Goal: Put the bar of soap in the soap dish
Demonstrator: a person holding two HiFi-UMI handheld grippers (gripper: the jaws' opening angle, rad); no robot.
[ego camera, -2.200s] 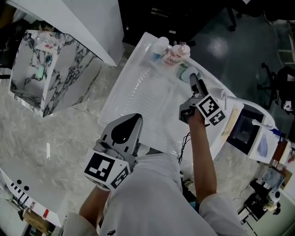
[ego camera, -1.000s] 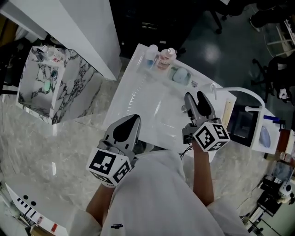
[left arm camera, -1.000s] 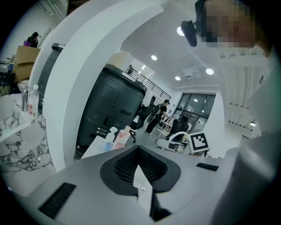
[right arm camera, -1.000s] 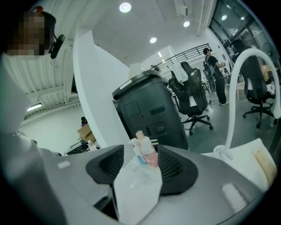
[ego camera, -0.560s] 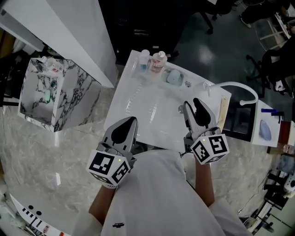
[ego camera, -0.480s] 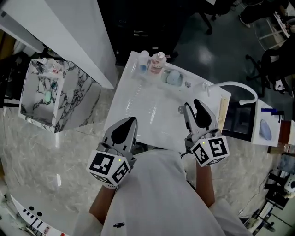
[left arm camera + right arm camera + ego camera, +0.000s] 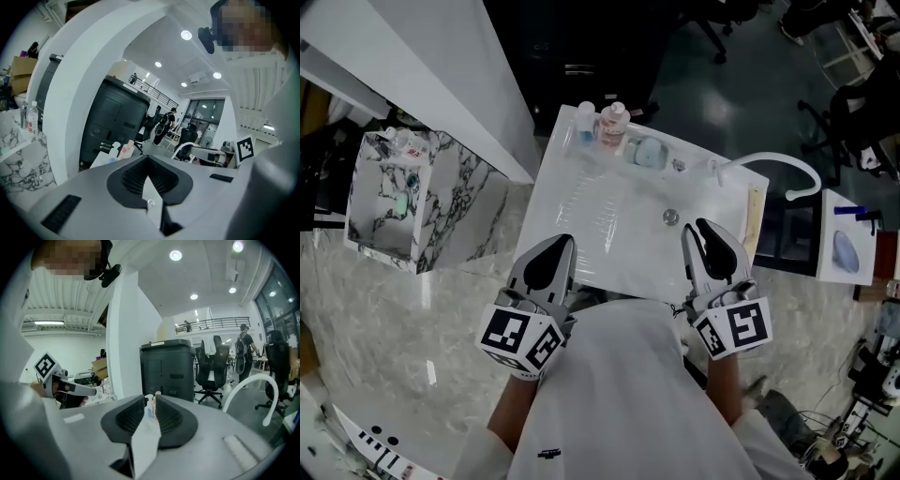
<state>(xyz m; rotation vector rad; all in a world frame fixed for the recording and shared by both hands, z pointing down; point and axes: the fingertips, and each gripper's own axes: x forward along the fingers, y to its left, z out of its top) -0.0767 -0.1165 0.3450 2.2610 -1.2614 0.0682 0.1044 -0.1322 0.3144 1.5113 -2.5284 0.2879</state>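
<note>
The bar of soap [image 7: 649, 151] lies in the soap dish [image 7: 638, 160], well ahead of the right gripper [image 7: 696, 228], whose empty jaws have just been closing to a slit; the left gripper's [image 7: 558, 241] jaws meet.

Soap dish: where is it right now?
In the head view, the soap dish sits at the sink's far edge, just right of the two bottles and left of the faucet.

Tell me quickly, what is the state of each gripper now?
Left gripper: closed, holding nothing.
Right gripper: open by a narrow gap; its jaws have just been closing, with nothing between them.
</note>
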